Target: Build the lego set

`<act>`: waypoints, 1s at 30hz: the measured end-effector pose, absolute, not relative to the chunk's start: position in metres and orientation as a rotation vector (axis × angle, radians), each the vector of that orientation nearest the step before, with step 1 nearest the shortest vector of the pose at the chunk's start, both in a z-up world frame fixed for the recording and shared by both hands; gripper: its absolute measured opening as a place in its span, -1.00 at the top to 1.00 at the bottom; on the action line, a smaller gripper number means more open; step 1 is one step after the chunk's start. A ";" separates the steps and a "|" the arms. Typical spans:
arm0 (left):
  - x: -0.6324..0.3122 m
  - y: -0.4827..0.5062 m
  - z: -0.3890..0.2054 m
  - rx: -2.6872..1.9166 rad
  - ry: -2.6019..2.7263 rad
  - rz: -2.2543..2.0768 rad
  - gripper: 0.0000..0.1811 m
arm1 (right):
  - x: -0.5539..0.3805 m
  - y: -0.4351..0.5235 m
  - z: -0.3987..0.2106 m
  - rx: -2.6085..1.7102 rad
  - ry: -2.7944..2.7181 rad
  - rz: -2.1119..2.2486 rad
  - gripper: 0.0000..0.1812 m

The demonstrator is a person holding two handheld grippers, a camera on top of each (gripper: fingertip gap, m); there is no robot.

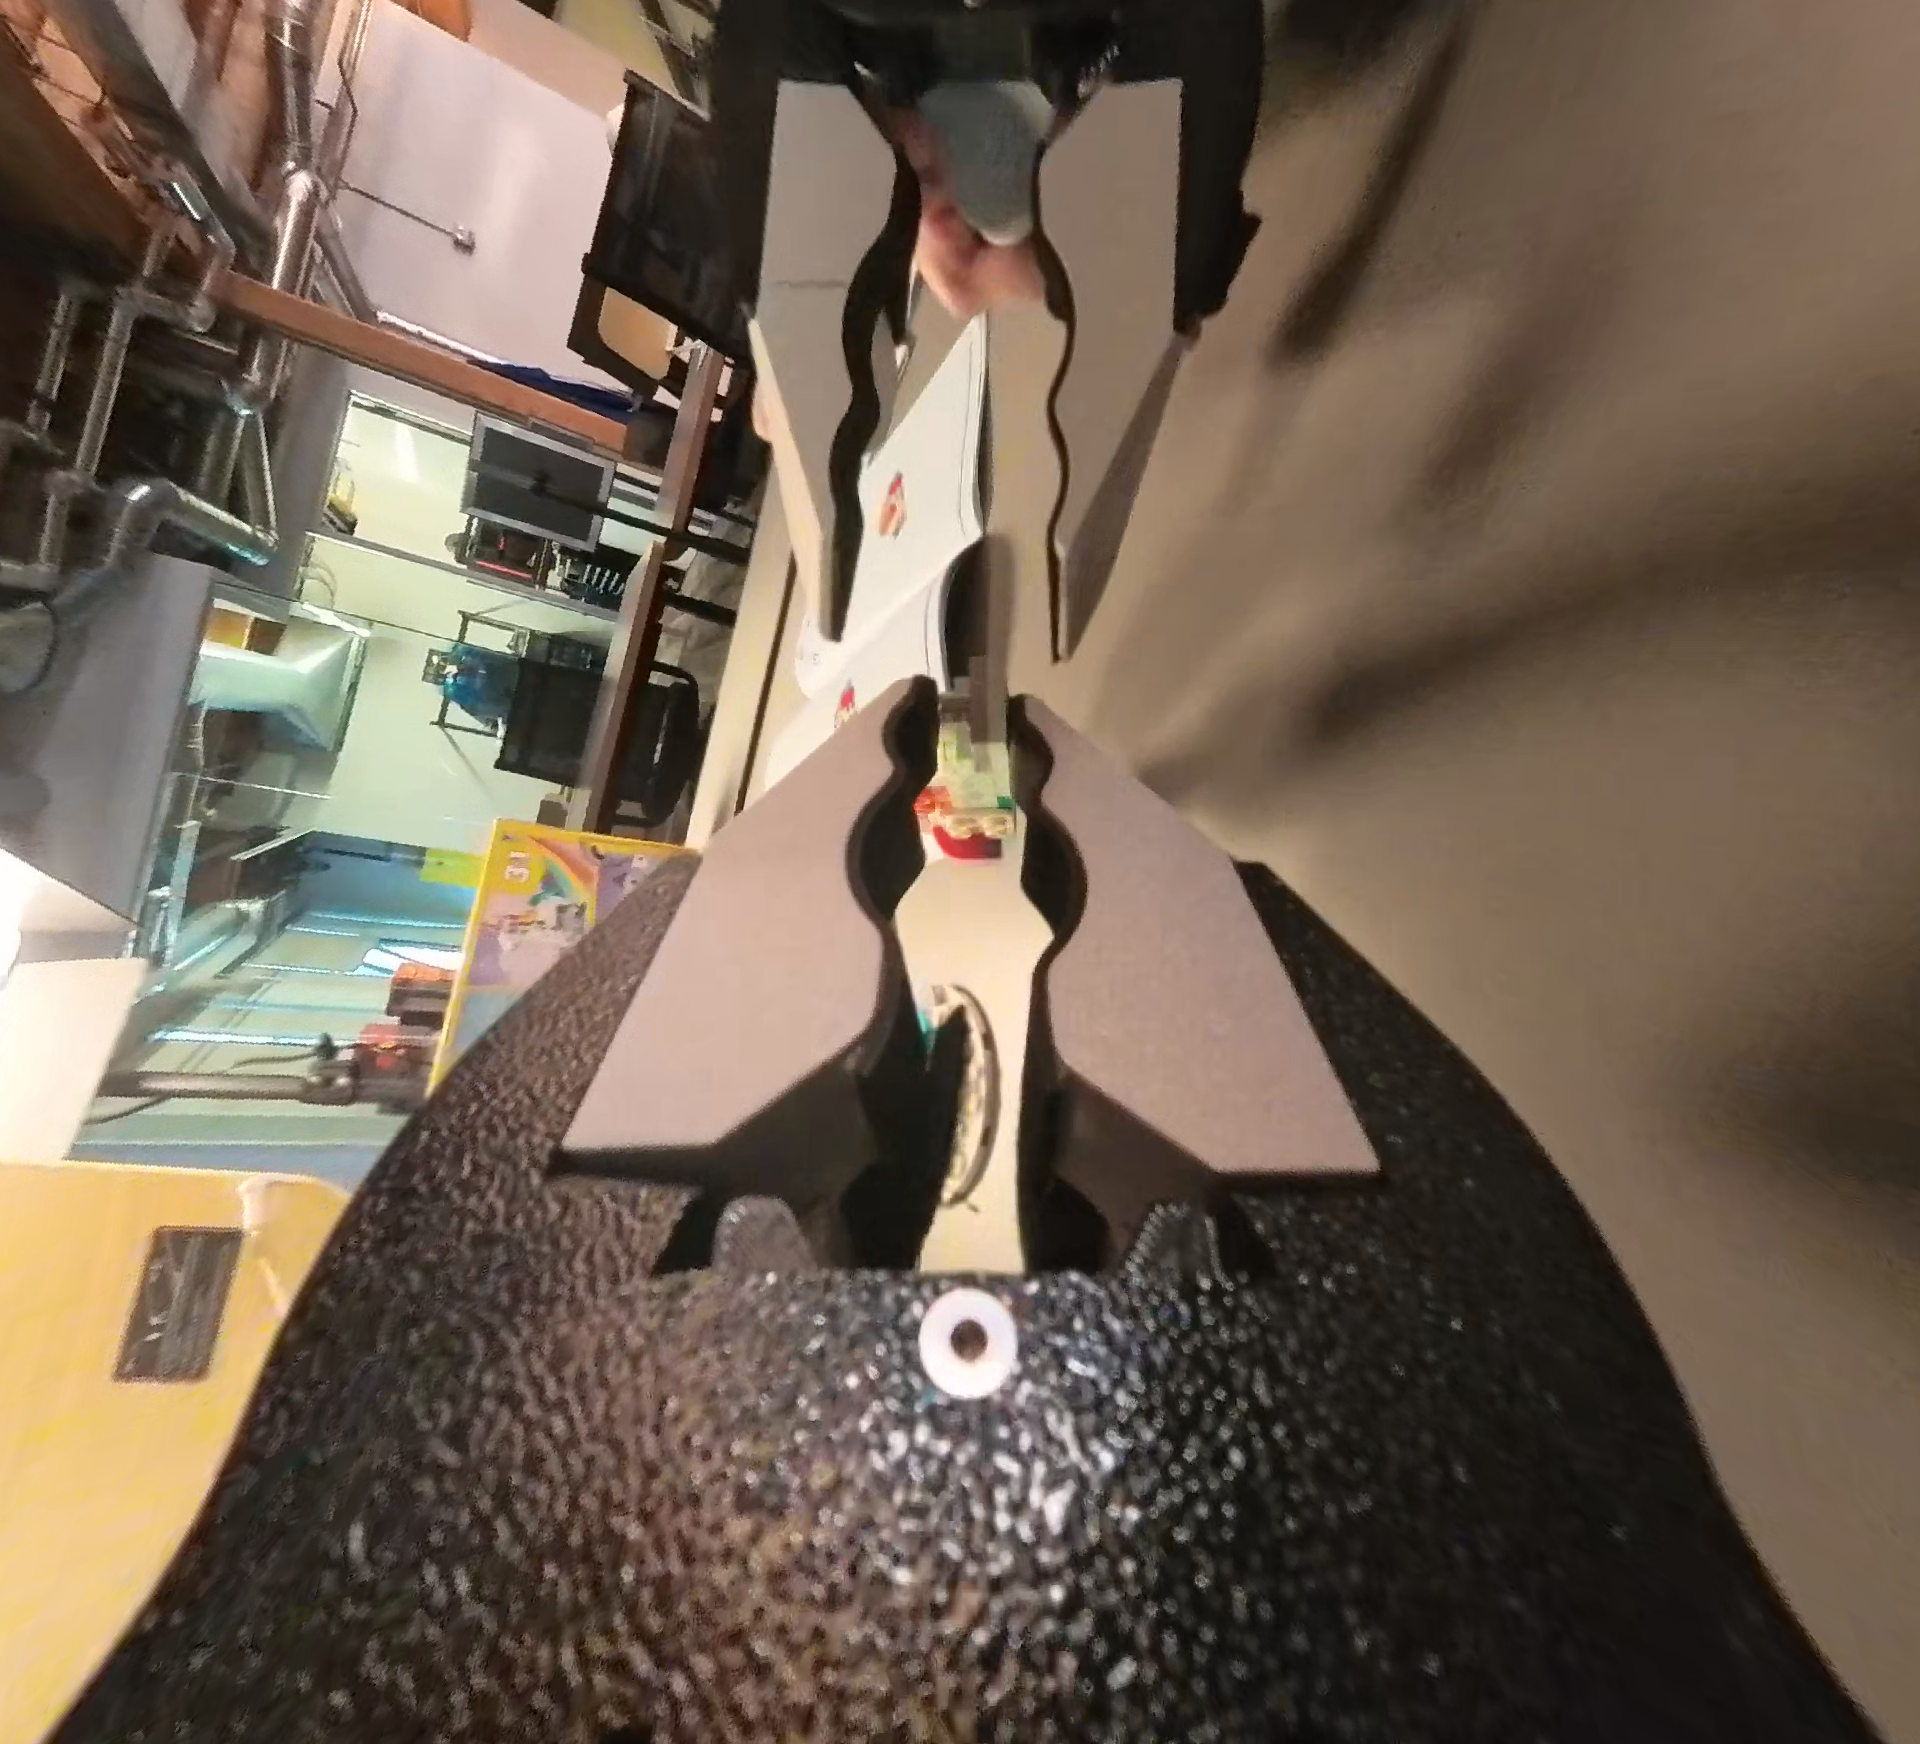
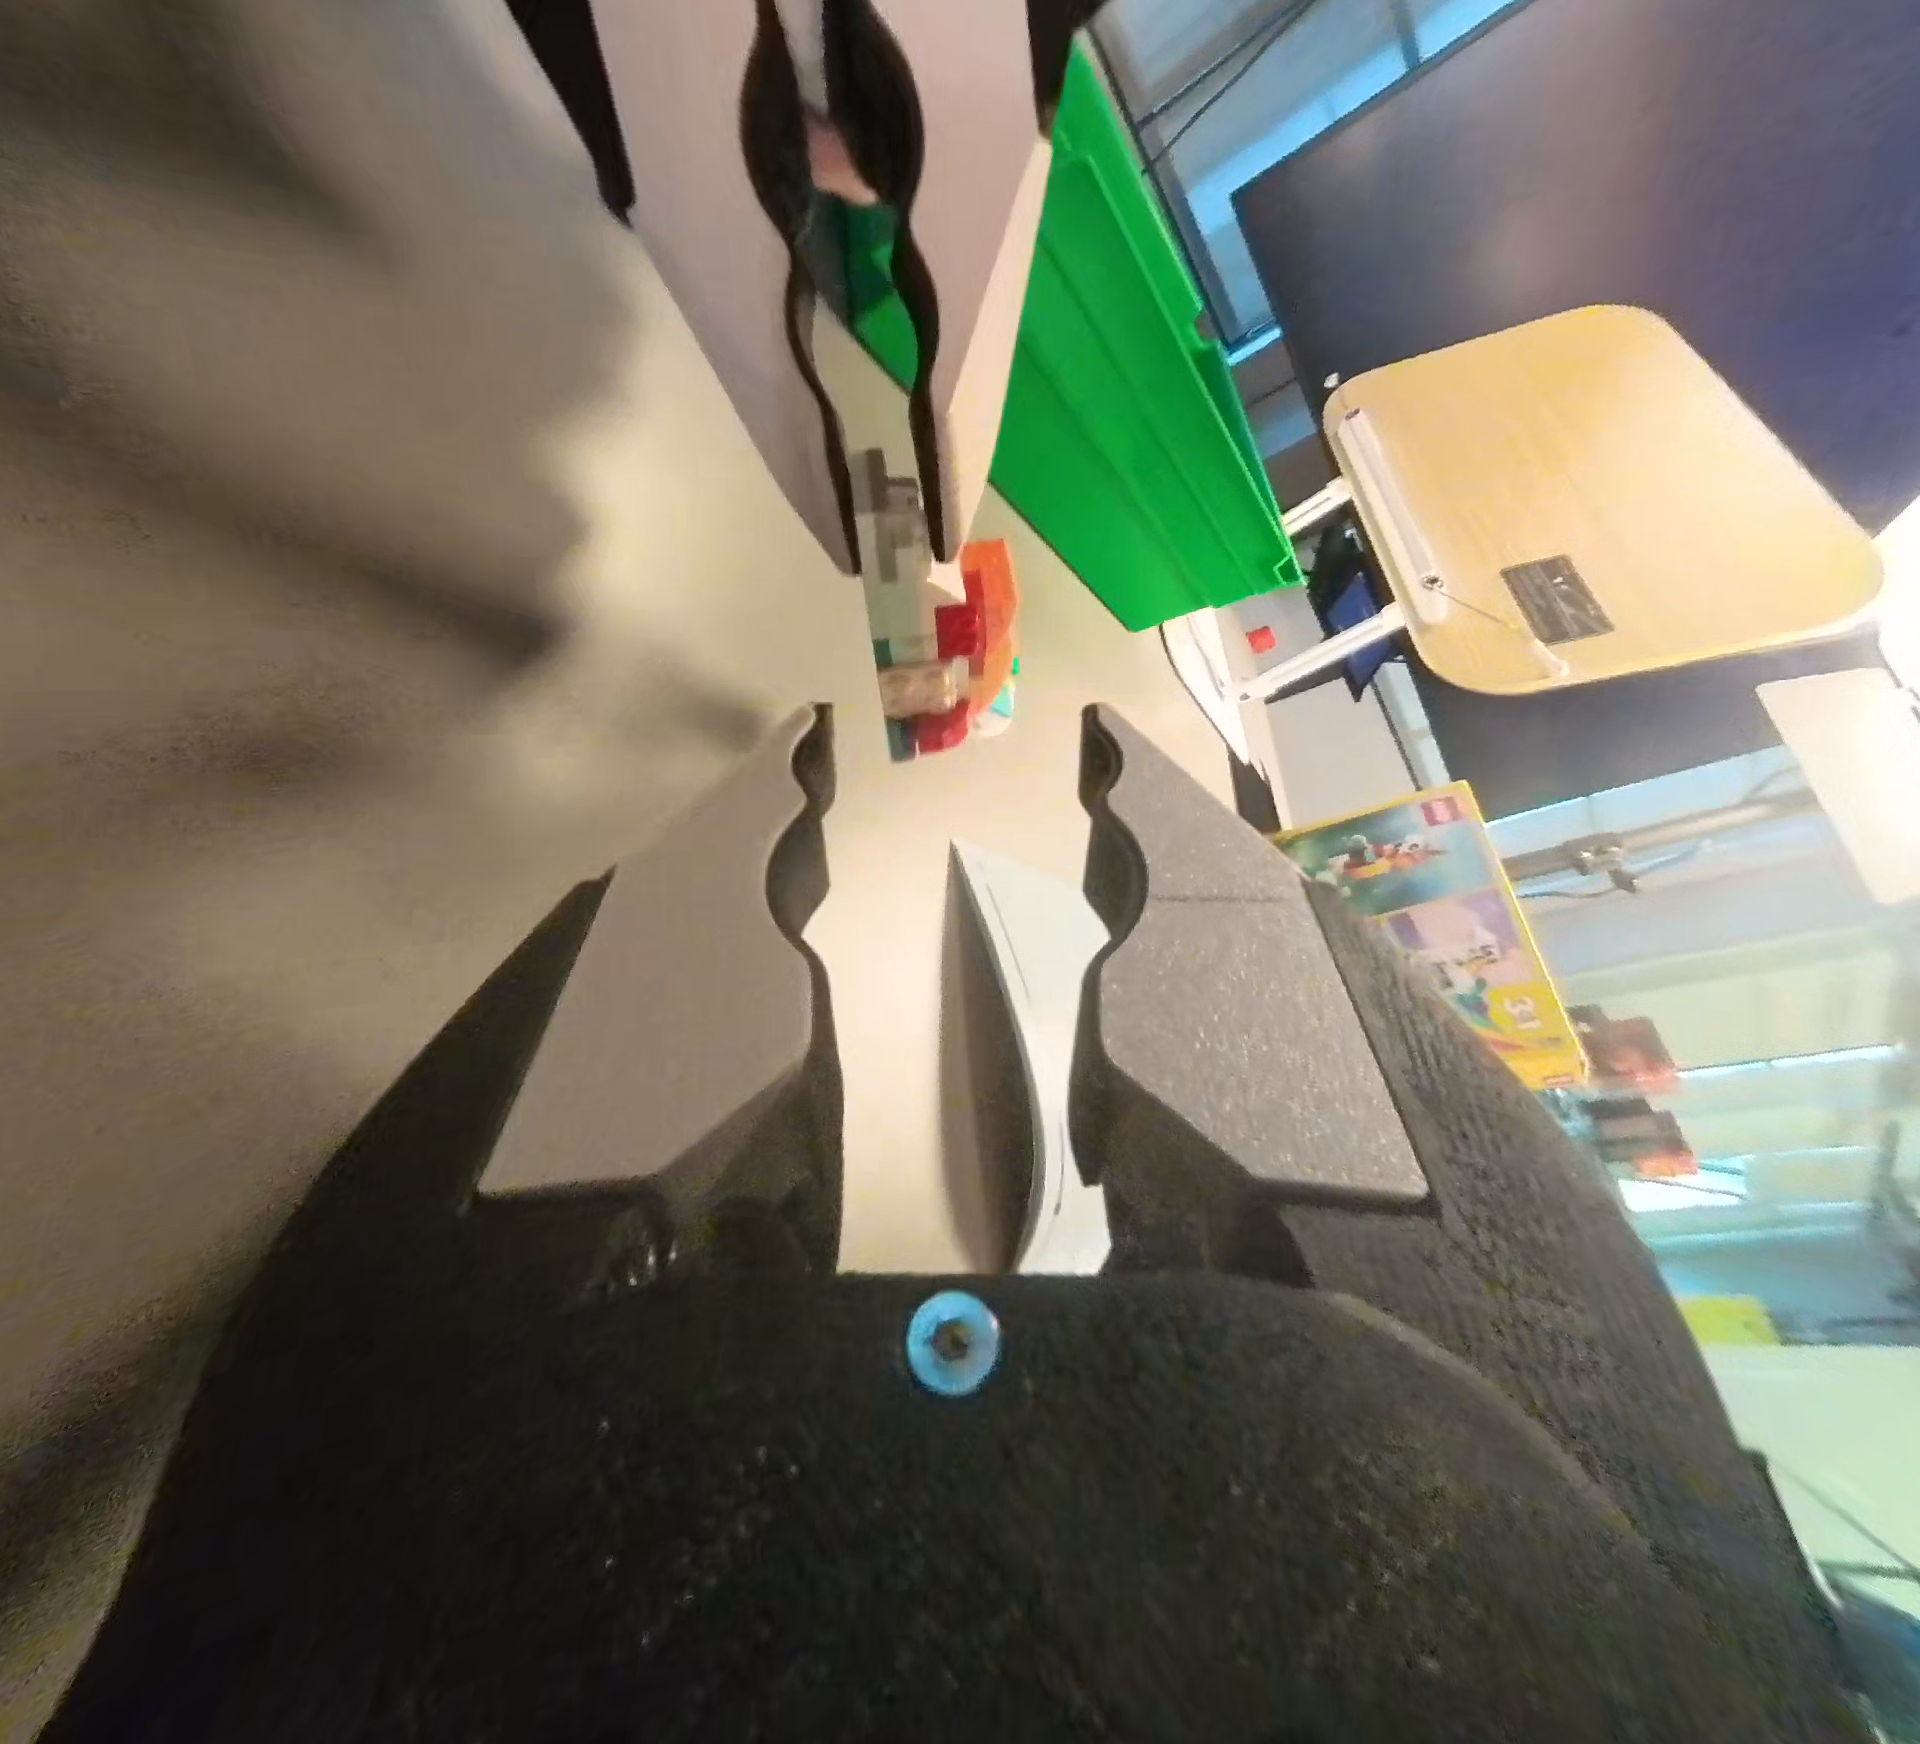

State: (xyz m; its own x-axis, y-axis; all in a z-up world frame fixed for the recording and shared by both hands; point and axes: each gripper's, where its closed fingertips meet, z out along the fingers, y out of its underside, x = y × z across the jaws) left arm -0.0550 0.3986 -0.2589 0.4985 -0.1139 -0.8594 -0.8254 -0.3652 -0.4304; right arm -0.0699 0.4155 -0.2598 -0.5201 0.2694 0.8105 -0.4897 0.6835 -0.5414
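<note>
My left gripper (image 1: 968,702) is shut on a small lego build (image 1: 971,759) of grey, white, green and red bricks, held above the beige table (image 1: 1507,447). In the right wrist view the left gripper (image 2: 899,556) comes in from the top. It clamps the grey end of the build (image 2: 925,655), and the red and orange bricks stick out toward me. My right gripper (image 2: 953,718) is open and empty, its tips just short of the build's free end. In the left wrist view the right gripper (image 1: 948,643) faces mine, jaws wide apart.
A white instruction booklet (image 1: 925,468) lies on the table and also shows under my right gripper (image 2: 1008,1019). A green bin (image 2: 1122,406) stands beyond the build. A yellow lego box (image 1: 540,925) (image 2: 1455,925) stands at the table's edge. A round disc (image 1: 961,1102) lies under my left gripper. Only a small space, under 4 cm, lies between the two pairs of fingers.
</note>
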 end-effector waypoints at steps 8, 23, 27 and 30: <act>-0.037 0.410 -0.243 -1.715 0.736 0.765 0.88 | -0.062 0.408 -0.247 0.175 -1.855 1.060 0.66; -0.051 0.429 -0.279 -1.870 0.853 0.909 0.88 | -0.084 0.513 -0.244 -0.126 -1.620 0.791 0.50; -0.043 0.440 -0.285 -1.949 0.721 0.735 0.77 | -0.087 0.544 -0.224 -0.281 -1.492 0.763 0.48; -0.034 0.441 -0.287 -1.985 0.612 0.544 0.57 | -0.090 0.562 -0.219 -0.377 -1.442 0.743 0.48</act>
State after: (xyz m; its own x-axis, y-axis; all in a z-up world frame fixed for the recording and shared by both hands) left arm -0.0337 0.4412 -0.2872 0.7752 -0.1944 -0.6010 -0.6195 -0.4197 -0.6633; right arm -0.0896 0.5618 -0.2187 -0.0381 0.6586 0.7515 -0.2296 0.7262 -0.6480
